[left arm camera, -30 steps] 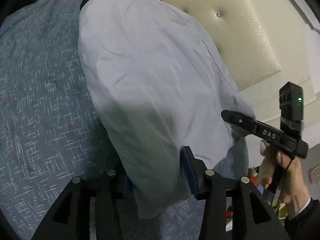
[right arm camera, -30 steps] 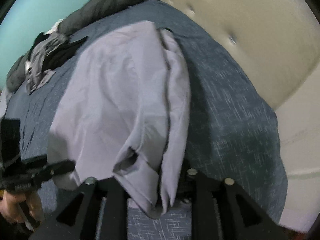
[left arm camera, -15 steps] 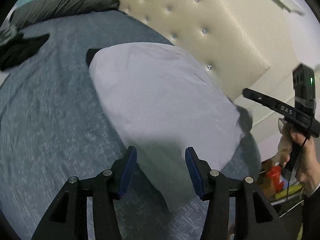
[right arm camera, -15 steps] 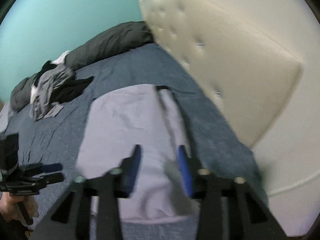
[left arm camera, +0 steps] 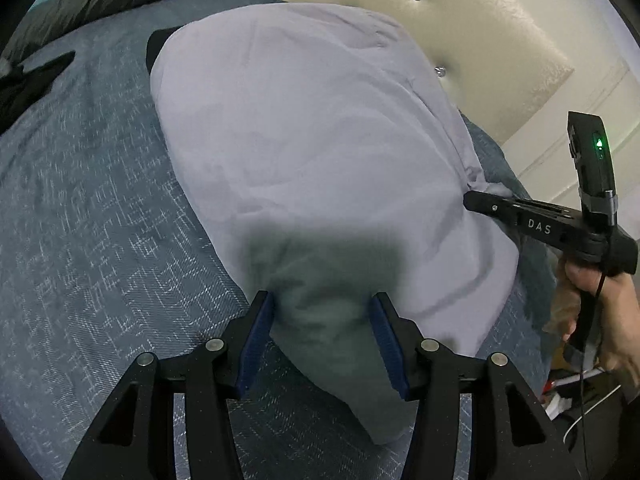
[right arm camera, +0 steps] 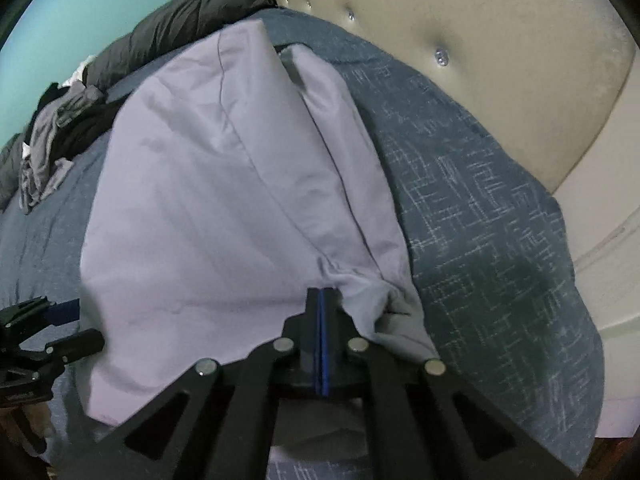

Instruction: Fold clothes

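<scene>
right gripper has just clamped the lavender garment near the headboard; left gripper gapes astride its corner, so folding resumes.

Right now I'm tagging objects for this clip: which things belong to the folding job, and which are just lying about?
In the job:
lavender garment
left hand-held gripper, open around its corner
right hand-held gripper, shut on its edge

Lying about:
gray and black clothes pile
dark duvet
tufted headboard
</scene>
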`<state>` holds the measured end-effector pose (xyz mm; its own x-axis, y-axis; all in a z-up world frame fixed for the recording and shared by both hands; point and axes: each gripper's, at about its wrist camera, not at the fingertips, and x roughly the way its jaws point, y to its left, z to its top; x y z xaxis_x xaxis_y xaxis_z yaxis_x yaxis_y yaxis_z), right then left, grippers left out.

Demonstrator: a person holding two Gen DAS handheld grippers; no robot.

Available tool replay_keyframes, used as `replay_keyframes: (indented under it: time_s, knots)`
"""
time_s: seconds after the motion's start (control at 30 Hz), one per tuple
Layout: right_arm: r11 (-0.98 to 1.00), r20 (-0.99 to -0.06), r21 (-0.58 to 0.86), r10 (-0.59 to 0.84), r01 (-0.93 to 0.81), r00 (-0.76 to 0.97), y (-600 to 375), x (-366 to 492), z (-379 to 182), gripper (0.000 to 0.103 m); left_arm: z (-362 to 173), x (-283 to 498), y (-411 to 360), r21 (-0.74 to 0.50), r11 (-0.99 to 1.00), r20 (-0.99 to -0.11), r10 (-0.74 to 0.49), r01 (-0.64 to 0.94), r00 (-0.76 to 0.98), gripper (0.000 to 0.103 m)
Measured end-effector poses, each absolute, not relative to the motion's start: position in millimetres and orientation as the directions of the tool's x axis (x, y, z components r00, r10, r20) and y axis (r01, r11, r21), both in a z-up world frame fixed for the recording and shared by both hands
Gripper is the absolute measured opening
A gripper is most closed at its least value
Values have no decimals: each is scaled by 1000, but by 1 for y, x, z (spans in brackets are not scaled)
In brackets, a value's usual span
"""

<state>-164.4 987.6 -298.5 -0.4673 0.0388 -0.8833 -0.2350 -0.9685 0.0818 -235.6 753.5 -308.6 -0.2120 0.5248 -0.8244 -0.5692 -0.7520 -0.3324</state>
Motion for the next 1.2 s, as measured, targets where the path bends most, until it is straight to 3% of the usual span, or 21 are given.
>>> replay_keyframes:
  time_s: [0.13, 0.4, 0.7, 0.97, 1.2]
  knots:
    - [-969, -885, 82, 36, -233, -463, 987, -167, -284, 0, -287, -244, 742, -360, -747, -805, 552, -559, -218, 55]
    - [-974, -790, 158, -26, -163, -613, 977, -204, -202, 0, -249, -305, 727, -357, -779, -774, 556, -516, -304, 55]
    - [-970, -870, 132, -15, -203, -493, 974, -293, -238, 0, -265, -368, 746, -287, -815, -819, 481, -504, -312, 54]
    - [-956, -923, 141, -33, -258, -384, 991, -302, -293, 0, -296, -370, 753, -277, -814, -848, 457, -510, -268, 55]
    - [-960, -896, 91, 36, -263, -442, 981, -279, -252, 1, -253, -341, 738, -296, -806, -819, 490, -513, -298, 54]
